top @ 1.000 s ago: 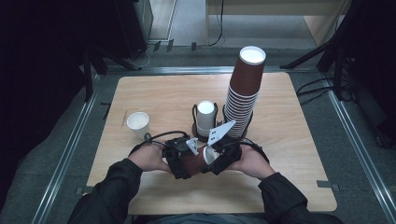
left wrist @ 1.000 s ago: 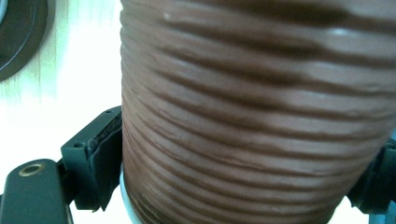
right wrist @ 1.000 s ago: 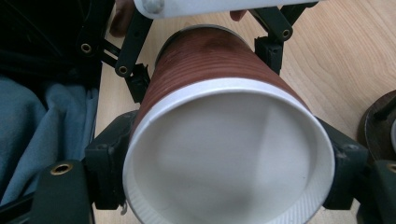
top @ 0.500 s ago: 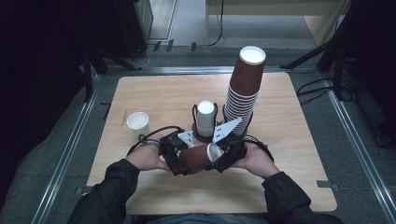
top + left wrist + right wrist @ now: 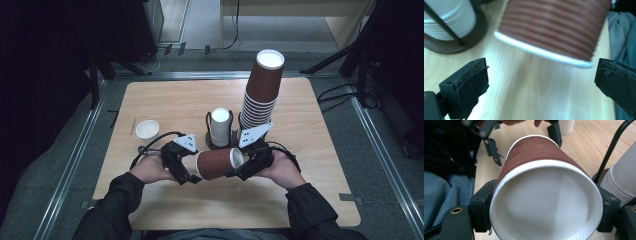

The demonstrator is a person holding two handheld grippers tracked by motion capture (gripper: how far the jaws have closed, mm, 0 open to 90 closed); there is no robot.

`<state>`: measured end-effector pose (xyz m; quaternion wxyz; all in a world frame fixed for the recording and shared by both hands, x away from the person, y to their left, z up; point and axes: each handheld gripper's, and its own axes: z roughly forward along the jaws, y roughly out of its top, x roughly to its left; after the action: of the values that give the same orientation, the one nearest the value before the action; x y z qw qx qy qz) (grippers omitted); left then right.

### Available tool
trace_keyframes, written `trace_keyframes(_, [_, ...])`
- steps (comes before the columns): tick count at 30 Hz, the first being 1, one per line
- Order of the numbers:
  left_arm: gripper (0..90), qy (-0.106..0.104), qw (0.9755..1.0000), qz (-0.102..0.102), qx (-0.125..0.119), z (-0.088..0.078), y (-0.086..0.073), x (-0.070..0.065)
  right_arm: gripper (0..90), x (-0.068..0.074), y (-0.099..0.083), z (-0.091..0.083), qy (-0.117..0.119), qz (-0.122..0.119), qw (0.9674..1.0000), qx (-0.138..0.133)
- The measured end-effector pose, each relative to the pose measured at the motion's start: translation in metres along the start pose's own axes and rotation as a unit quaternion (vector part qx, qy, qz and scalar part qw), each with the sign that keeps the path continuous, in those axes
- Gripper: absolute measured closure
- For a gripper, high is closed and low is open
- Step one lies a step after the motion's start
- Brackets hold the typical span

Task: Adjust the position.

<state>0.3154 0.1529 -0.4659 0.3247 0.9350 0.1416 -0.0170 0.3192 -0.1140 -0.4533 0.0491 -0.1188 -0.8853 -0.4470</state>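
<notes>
The ribbed cup [image 5: 216, 162] is reddish brown outside, white at rim and inside. The tall cup stack [image 5: 260, 92] matches it. The small cup [image 5: 147, 129] is white. The surface [image 5: 170, 102] is pale wood-grain; both grippers' jaws are black.

Brown cup [image 5: 554, 27] top cut off by frame edge; white cups [image 5: 447, 18] likewise.

Table [image 5: 320, 200]: a wire cup holder [image 5: 220, 142] with a stack of cups in it stands near centre, a tall cup stack [image 5: 261, 92] just to its right and slightly behind, and 1 small cup [image 5: 147, 129] well apart to the left. In front of the holder, 1 ribbed paper cup [image 5: 216, 163] lies on its side above the tabletop, mouth toward the right. The left gripper [image 5: 187, 172] sits at its base end and the right gripper [image 5: 240, 167] at its mouth end; 2 forearms enter from the near edge.
</notes>
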Motion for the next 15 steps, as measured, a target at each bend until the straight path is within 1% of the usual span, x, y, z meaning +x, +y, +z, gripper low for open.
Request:
trace_keyframes(2, [0.0,-0.008,0.9998,-0.009,-0.014,0.0000,-0.0017,0.0009,22.0,-0.0001,0.0003,-0.0021,0.000,0.000,1.0000,-0.007])
trace_keyframes(3, [0.0,-0.006,0.9997,-0.011,-0.022,0.0000,-0.0024,0.0010,22.1,0.0000,0.0005,-0.0033,0.002,0.001,0.9999,-0.010])
trace_keyframes(4, [0.0,-0.012,0.9995,-0.014,-0.026,0.0002,-0.0025,0.0018,22.0,0.0003,0.0009,-0.0043,0.002,0.001,0.9999,-0.016])
trace_keyframes(6, [0.0,-0.028,0.9983,-0.025,-0.045,0.0017,-0.0034,0.0030,22.1,0.0010,0.0017,-0.0055,0.002,-0.002,0.9997,-0.023])
trace_keyframes(7, [0.0,-0.042,0.9971,-0.031,-0.055,0.0028,-0.0041,0.0038,22.0,0.0018,0.0023,-0.0061,0.005,-0.002,0.9997,-0.025])
trace_keyframes(8, [0.0,-0.051,0.9963,-0.032,-0.061,0.0039,-0.0044,0.0042,22.0,0.0027,0.0030,-0.0062,0.006,-0.004,0.9996,-0.029])
trace_keyframes(10, [0.0,-0.051,0.9964,-0.026,-0.063,0.0058,-0.0039,0.0037,22.0,0.0041,0.0044,-0.0063,0.008,-0.005,0.9994,-0.032])
trace_keyframes(15, [0.0,-0.057,0.9951,-0.020,-0.078,0.0078,-0.0016,0.0027,22.0,0.0059,0.0072,-0.0057,0.014,-0.004,0.9990,-0.043])
